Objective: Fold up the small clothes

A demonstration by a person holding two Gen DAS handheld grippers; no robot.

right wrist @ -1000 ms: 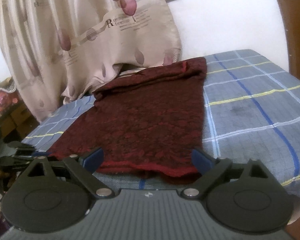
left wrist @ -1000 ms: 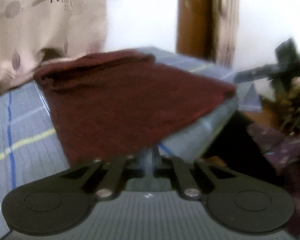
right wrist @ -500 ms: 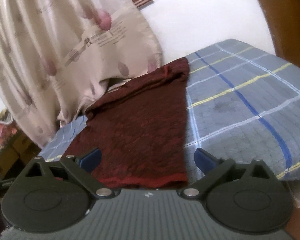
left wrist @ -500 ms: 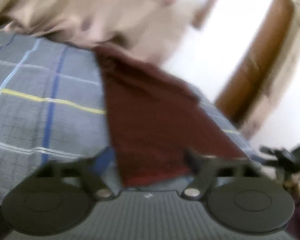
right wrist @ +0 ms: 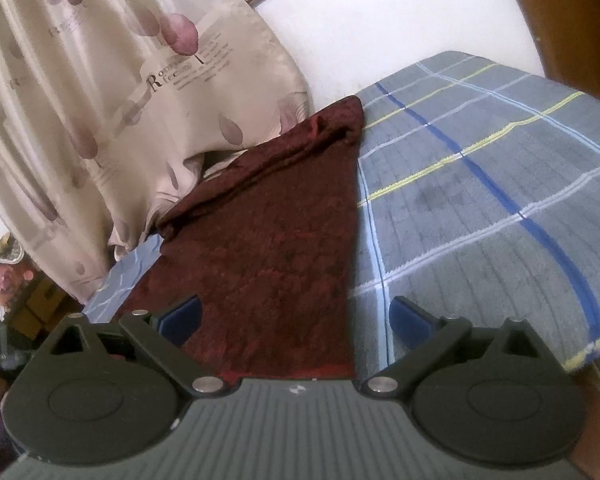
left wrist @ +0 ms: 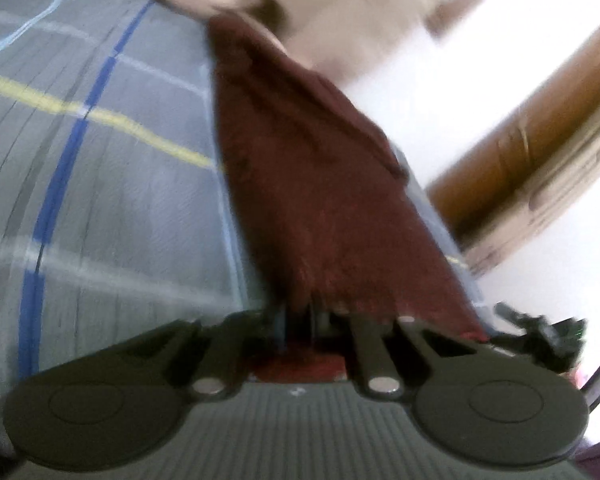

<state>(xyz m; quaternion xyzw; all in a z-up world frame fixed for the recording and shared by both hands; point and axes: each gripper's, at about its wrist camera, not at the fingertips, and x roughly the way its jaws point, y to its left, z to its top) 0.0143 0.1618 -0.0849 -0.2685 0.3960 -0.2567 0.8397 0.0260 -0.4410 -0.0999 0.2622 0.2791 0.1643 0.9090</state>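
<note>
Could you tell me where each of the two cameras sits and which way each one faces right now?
Left wrist: on the left claw, tilted down along the maroon cloth near its hem; its own fingers stand shut there.
Right wrist: on the right claw, looking down the cloth toward the curtain; fingers apart.
Shared: cloth, checked bedcover, curtain.

This is a bedroom in a home. A bed (right wrist: 500, 208) with a grey plaid cover striped in blue and yellow fills the room. Behind its far edge hangs a beige curtain (right wrist: 100, 100) printed with leaves and lettering, against a plain white wall (right wrist: 400, 12). To the bed's right stands brown wooden furniture (right wrist: 560, 12).
</note>
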